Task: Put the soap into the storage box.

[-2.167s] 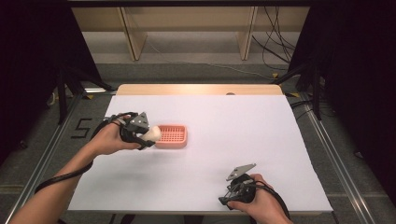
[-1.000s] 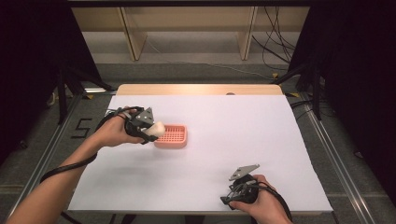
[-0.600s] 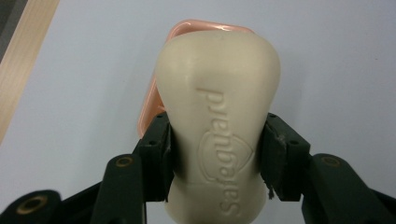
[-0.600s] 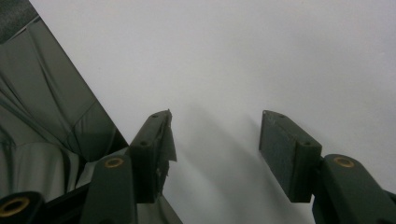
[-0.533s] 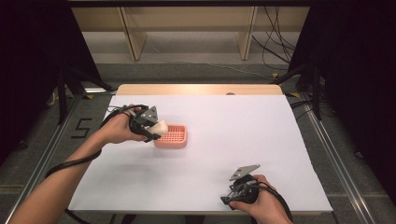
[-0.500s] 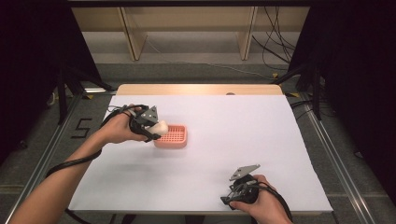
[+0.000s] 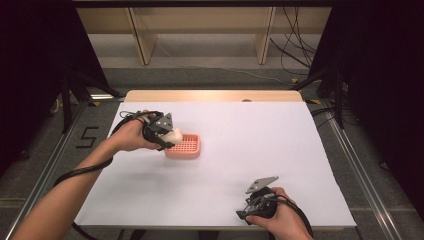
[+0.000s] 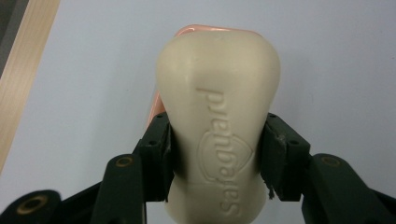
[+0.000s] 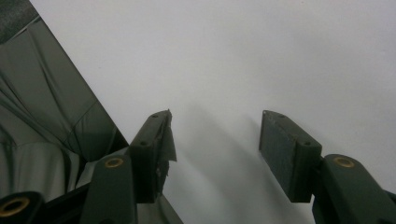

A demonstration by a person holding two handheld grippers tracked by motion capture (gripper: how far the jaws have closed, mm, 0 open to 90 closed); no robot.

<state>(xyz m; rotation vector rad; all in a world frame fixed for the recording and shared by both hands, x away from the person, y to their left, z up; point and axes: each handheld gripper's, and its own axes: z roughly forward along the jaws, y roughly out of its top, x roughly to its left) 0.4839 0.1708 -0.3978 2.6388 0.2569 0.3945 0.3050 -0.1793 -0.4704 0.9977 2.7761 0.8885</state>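
L gripper (image 7: 167, 134) sits at the left-middle of the white table (image 7: 280, 145), held in the person's left hand (image 7: 131, 136), w/ its cable trailing back along the forearm. Its jaws are clamped on a cream soap bar (image 7: 174, 135): in the left gripper view both black pads press the bar's (image 8: 218, 135) narrow waist, one on each side, and the bar sticks out beyond the fingertips w/ embossed lettering facing the camera, reading upside down. The soap is off the table, held just over the near-left edge of a pink soap dish (image 7: 184, 146); in the left gripper view a strip of that pink dish (image 8: 196, 31) peeks out behind and beside the bar. Can't tell whether the bar touches the dish rim. The dish has a gridded floor, lies flat on the white surface, well apart from the other gripper. R gripper (image 7: 250, 207) is at the near-right edge of the table, in the right hand (image 7: 280, 220), grey three-cornered plate on top. Its jaws stand spread w/ nothing between them: in the right gripper view the R gripper (image 9: 215, 149) looks at bare white tabletop between the two pads, table edge and dark cloth off to one side. Beyond the far edge of the white sheet a strip of wooden tabletop (image 7: 210, 95) shows.
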